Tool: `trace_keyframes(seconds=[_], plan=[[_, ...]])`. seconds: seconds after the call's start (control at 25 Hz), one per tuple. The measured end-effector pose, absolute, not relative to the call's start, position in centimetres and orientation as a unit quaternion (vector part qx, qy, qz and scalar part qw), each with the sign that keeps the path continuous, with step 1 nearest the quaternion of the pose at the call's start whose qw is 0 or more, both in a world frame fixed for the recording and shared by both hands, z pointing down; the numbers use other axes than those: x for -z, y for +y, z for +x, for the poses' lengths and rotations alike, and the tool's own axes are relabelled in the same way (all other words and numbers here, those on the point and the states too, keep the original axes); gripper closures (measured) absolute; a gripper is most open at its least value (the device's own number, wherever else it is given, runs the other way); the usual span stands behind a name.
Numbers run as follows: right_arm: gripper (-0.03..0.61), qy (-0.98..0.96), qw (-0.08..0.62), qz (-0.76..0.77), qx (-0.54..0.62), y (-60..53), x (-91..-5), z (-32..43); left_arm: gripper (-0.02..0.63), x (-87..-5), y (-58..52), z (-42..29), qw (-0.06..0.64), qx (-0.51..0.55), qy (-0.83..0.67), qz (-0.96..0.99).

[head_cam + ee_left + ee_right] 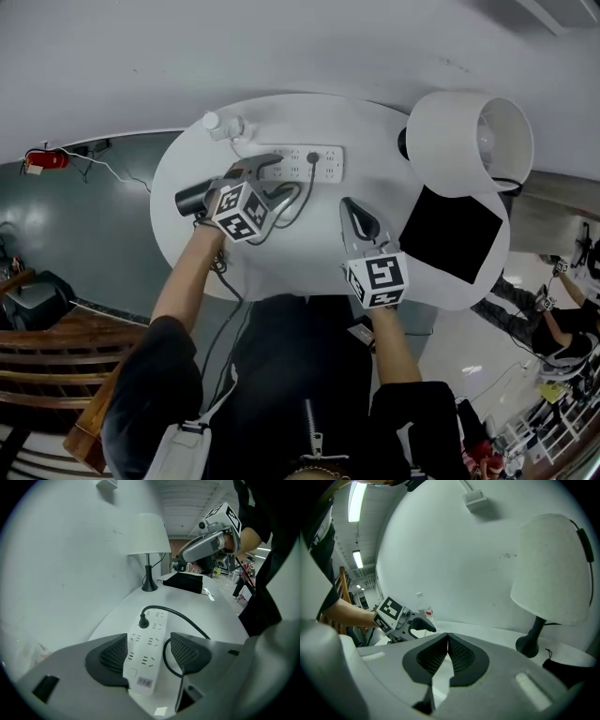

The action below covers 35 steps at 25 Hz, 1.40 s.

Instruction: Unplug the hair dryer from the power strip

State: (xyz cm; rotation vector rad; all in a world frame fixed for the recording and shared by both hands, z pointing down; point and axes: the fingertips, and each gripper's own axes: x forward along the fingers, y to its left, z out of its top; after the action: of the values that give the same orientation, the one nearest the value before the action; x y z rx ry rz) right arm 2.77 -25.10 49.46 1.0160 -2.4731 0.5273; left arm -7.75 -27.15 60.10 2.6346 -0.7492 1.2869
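The black round plug (pixel 144 619) is seen still seated in the long white plastic power strip (pixel 154 629); nothing is unplugged yet. The left gripper (pixel 149 645) is held open astride the strip's near end, apparently without contact. The right gripper (pixel 448 641) is closed on nothing. The dark hair dryer (pixel 192 199) lies far left.

Can't see most of dryer (pixel 190 199): covered by left gripper (pixel 281 176), barrel end out at 9 o'clock. Can't read strip (pixel 149 641) label: too small.

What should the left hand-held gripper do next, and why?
Probably close on the power strip to steady it: the left hand-held gripper has its open jaws either side of the strip's near end, while the plug sits in a socket farther along.
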Motion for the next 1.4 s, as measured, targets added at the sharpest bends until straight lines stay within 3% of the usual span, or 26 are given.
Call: trace_keyframes(seconds=[0.52, 1.4], plan=[[0.577, -0.890, 0.219, 0.347, -0.200, -26.3, -51.1, 2.0, 0.255, -61.2, -28.5, -7.4, 0.007, -0.534, -0.138, 0.834], [0.577, -0.882, 0.233, 0.349, -0.214, -28.4, -54.3, 1.5, 0.245, -65.6, -28.9, -7.2, 0.052, -0.573, -0.082, 0.814]])
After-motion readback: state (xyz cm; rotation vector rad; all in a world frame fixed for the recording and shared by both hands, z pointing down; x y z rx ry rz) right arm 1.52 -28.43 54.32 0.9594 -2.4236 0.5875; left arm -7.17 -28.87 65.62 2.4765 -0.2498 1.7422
